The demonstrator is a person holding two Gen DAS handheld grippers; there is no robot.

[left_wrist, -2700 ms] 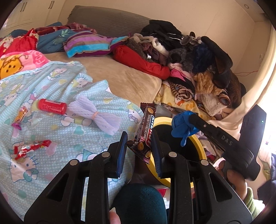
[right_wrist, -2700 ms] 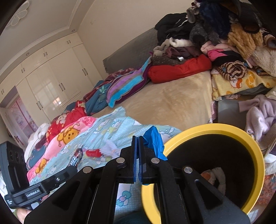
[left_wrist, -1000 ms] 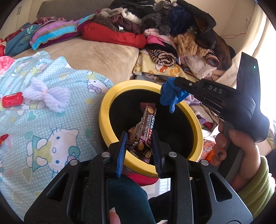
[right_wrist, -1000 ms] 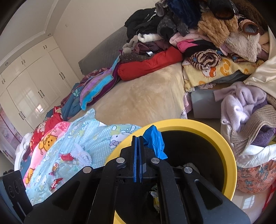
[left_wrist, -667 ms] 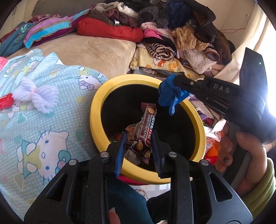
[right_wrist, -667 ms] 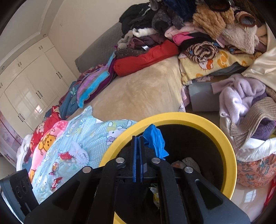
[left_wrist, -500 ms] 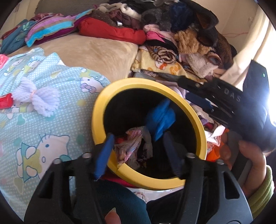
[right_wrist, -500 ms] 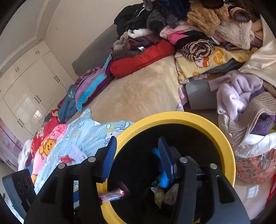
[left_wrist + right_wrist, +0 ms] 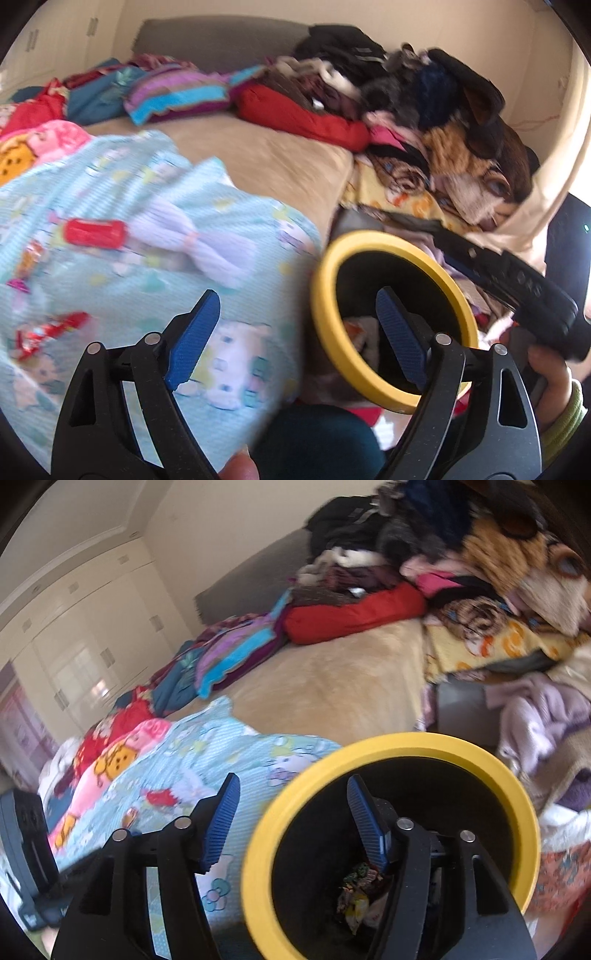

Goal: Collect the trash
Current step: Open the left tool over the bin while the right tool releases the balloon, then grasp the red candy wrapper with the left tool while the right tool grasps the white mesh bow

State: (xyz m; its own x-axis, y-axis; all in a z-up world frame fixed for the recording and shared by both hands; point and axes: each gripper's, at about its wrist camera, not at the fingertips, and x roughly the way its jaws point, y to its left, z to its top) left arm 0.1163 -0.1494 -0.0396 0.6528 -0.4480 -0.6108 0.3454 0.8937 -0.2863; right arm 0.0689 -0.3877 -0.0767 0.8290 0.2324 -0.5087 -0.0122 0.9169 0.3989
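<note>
Both tools are caught mid-opening with nothing between the blue pads. The left tool is spread wide, one pad over the light blue cartoon blanket and the other over the mouth of the yellow-rimmed bin, so the bin's near-left rim is straddled. The right tool is seen the same way from its own camera: left pad over the blanket, right pad inside the ring of the bin, jaws parting and empty. Crumpled wrappers are seen lying at the bottom of the bin. The bin is tucked right against the edge of the bed, with the blanket's corner draped just beside the rim. More trash is left out on the blanket: a red cylinder touching a pale purple mesh bundle, a red wrapper nearer the blanket's front edge, and a small orange-pink wrapper off toward the left. Open room is mostly the bare tan stretch of bed behind the blanket; the right side is walled in by a tall heap of clothes, and more piled clothes crowd the bin's far side. The whole view is pretty blurred.
</note>
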